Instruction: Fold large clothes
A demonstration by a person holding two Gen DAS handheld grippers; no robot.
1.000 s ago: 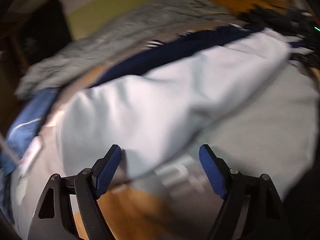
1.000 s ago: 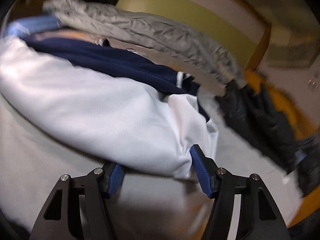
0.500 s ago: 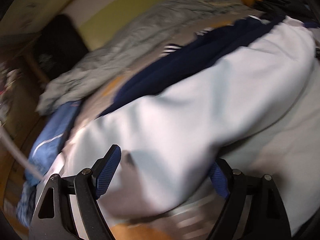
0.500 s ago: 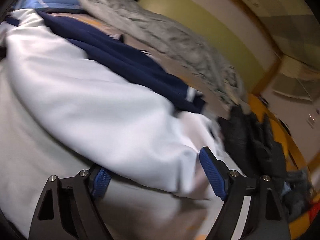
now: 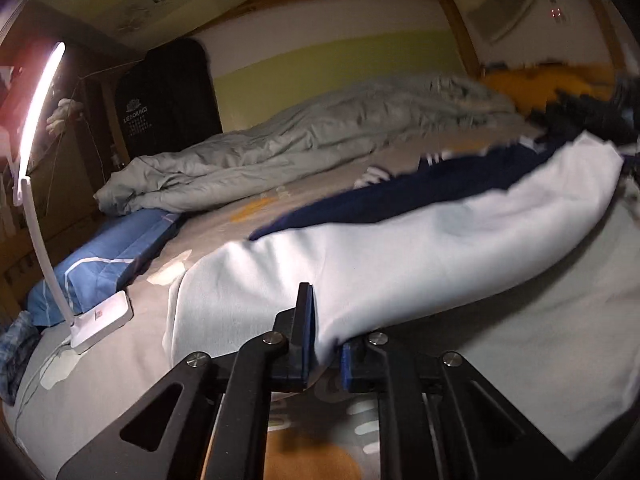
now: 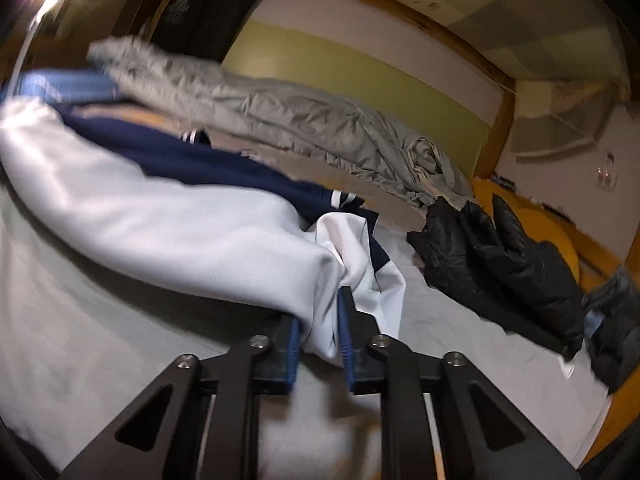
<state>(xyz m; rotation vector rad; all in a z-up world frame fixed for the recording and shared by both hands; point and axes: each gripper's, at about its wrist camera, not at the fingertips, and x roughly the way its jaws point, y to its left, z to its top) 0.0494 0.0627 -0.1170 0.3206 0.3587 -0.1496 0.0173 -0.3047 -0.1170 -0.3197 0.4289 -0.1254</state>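
We see our left gripper (image 5: 325, 354) and right gripper (image 6: 319, 346) alike: black angular linkage arms with triangular cutouts, silver round screws at joints, and ribbed blue pads (image 6: 345, 338).

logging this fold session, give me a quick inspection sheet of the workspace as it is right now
surface: bed with a pale grey sheet, patterned print near the front edge
job's things: white and navy garment lying in a long fold across the bed, one end in each gripper
clutter: grey duvet bunched along the wall; blue pillow; black puffer jacket; lit desk lamp standing on the sheet
grippers: left gripper shut on the garment's edge; right gripper shut on its bunched end
cables: thin white cord running from the lamp base
surroundings: green and white wall, wooden trim, dark hanging bag
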